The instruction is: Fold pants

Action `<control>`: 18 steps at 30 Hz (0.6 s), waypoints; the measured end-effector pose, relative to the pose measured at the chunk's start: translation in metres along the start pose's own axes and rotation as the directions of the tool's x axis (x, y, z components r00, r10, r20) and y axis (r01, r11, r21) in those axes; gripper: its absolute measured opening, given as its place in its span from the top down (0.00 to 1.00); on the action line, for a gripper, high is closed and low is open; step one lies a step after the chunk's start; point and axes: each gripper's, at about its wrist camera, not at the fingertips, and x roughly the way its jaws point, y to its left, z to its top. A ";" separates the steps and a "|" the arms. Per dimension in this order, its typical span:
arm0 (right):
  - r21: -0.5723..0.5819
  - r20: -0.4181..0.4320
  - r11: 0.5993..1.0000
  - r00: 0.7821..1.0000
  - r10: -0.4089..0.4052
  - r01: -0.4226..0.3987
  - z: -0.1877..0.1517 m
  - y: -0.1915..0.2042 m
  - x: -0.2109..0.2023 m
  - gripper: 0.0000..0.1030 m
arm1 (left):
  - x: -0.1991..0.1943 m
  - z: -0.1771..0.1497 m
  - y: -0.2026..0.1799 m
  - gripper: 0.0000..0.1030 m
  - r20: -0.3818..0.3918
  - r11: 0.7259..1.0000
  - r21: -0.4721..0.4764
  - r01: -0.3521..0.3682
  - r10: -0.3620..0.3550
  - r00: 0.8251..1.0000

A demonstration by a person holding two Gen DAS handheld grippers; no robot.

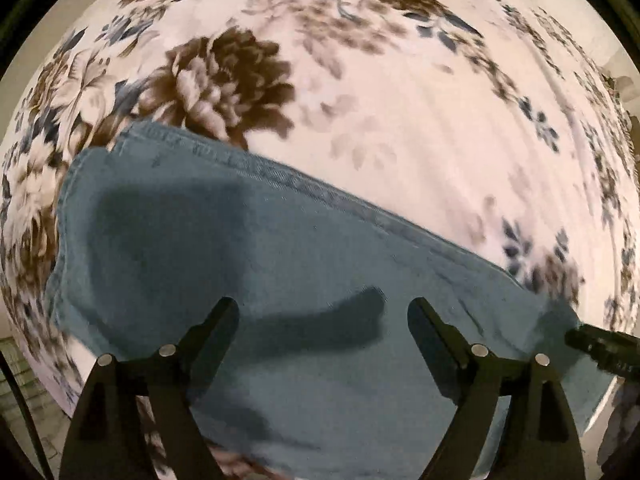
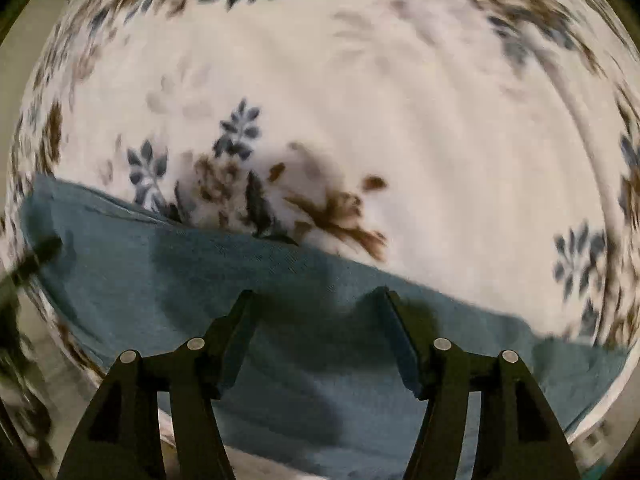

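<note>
Left wrist view: left gripper point(image 1: 323, 306) points down over the blue denim pants point(image 1: 248, 248), jaws spread wide, nothing between the pads, just bare denim below and their shadow on it. Pants lie flat on a white bedspread point(image 1: 400, 120) printed with brown and blue flowers; can't tell what sits under it. One stitched edge of the pants runs diagonally from upper left to lower right across the frame, and the upper-left end shows a stitched band, hem or waistband, can't tell which. Denim fills the lower half of the view and runs under both fingers. Right gripper's dark tip point(image 1: 600, 350) pokes in at the right edge, over the far corner of the fabric; contact there is not resolvable. Right wrist view: right gripper point(image 2: 318, 294) also faces down over the pants point(image 2: 160, 272), jaws parted, narrower than the left, pads clear of the cloth, nothing pinched. Denim edge here crosses from left to lower right, with the floral bedspread point(image 2: 440, 160) beyond it. Dark blurred shape at the left edge looks like the left gripper point(image 2: 40, 254), near the end of the fabric. Both frames carry heavy motion blur, worst at the rim, so fine seam detail is unreadable. Pants look like a single flat layer or a fold; can't tell which.
</note>
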 end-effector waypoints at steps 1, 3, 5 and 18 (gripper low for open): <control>-0.037 -0.006 0.998 0.999 -0.049 0.049 0.001 0.002 0.003 0.64 | 0.004 0.003 0.006 0.16 -0.008 1.000 -0.010 -0.016 0.015 1.000; -0.063 -0.008 0.988 0.990 -0.142 0.141 0.003 0.005 0.001 0.75 | 0.003 0.009 0.019 0.16 -0.007 0.998 -0.057 -0.007 0.006 1.000; -0.071 0.038 0.978 0.981 -0.192 0.194 0.005 0.016 -0.014 0.74 | -0.009 0.010 0.041 0.16 0.017 0.995 -0.103 0.000 0.002 1.000; -0.439 0.061 0.891 0.993 -0.100 0.117 0.056 0.166 0.002 0.41 | -0.014 0.040 0.181 0.16 0.018 0.967 -0.243 -0.074 0.081 0.997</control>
